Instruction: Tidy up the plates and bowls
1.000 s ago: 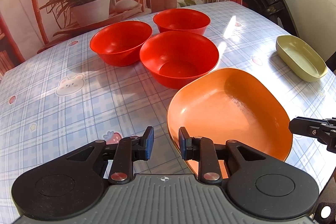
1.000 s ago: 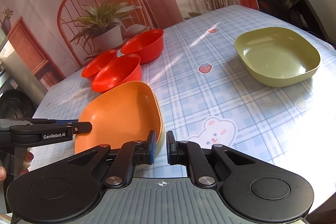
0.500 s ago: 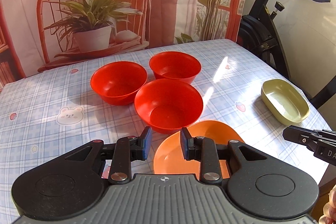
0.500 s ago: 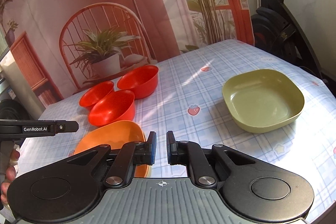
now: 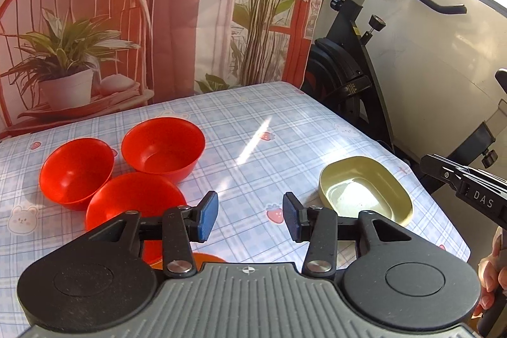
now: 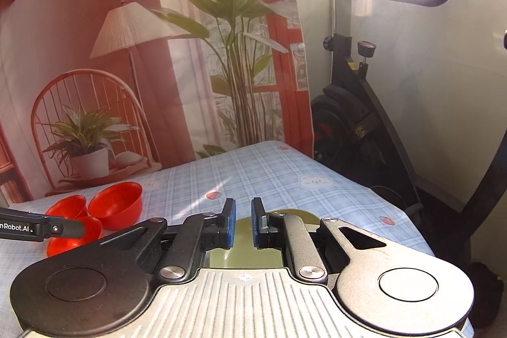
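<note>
Left wrist view | my left fingers point(image 5: 250, 217) opening, empty, lifted off orange plastic plate point(image 5: 202, 258) | right fingers point(image 6: 240, 222) shut, empty | green plate point(image 5: 364, 190) next.

Strong sunlight flares white at the upper right, streaks the tablecloth point(image 5: 253, 141), and fisheye bends the edges.

Left gripper point(image 5: 250, 216): black linkage arms, blue ribbed pads, silver rivets, grey ridged body.
Right gripper point(image 6: 240, 222): same build; side lettering "DAS".
</note>
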Motion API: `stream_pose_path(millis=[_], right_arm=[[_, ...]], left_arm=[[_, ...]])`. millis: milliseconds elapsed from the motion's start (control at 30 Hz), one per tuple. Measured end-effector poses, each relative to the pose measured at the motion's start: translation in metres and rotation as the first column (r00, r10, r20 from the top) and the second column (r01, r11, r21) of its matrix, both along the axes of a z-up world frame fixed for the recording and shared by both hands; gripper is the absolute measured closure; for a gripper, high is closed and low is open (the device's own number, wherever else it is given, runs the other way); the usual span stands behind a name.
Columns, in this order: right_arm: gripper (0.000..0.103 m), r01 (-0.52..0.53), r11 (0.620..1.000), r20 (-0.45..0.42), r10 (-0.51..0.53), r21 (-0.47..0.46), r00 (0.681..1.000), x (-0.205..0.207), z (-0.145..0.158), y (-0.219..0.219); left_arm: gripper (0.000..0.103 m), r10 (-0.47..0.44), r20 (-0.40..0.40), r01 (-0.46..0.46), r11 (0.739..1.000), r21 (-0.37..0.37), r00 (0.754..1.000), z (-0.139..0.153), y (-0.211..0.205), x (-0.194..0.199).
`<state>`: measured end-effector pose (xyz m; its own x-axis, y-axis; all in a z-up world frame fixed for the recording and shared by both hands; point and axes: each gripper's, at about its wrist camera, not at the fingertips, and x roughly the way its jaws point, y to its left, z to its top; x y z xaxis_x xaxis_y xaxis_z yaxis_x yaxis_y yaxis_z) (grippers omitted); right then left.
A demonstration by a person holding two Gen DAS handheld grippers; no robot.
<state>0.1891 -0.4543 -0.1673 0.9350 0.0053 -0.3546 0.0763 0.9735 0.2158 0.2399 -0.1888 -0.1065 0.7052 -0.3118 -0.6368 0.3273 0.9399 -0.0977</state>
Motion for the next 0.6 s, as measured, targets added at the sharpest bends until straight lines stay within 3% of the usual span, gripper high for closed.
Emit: stream_pose_path(millis=[167,300,600], right_arm=[[0.091,0.076,0.997,-0.042,-0.074,0.033,0.996,0.015,-0.021,-0.039],[0.089,0.102,0.993,-0.092,-0.097,0.053,0.991,0.021,-0.045,-0.050],[0.088,0.134,0.983,-0.176,-0.111,0.129,0.978,0.023,-0.087,-0.059]], left_arm=[[0.050,-0.076,0.013,0.076,0.997,0.017,0.997,-0.012,-0.047,0.012],[0.050,-0.136,-0.019,0.137,0.989,0.053,0.990,-0.032,-0.079,0.021],[0.050,-0.154,-0.099,0.164,0.981,0.103,0.983,-0.067,-0.103,0.036]])
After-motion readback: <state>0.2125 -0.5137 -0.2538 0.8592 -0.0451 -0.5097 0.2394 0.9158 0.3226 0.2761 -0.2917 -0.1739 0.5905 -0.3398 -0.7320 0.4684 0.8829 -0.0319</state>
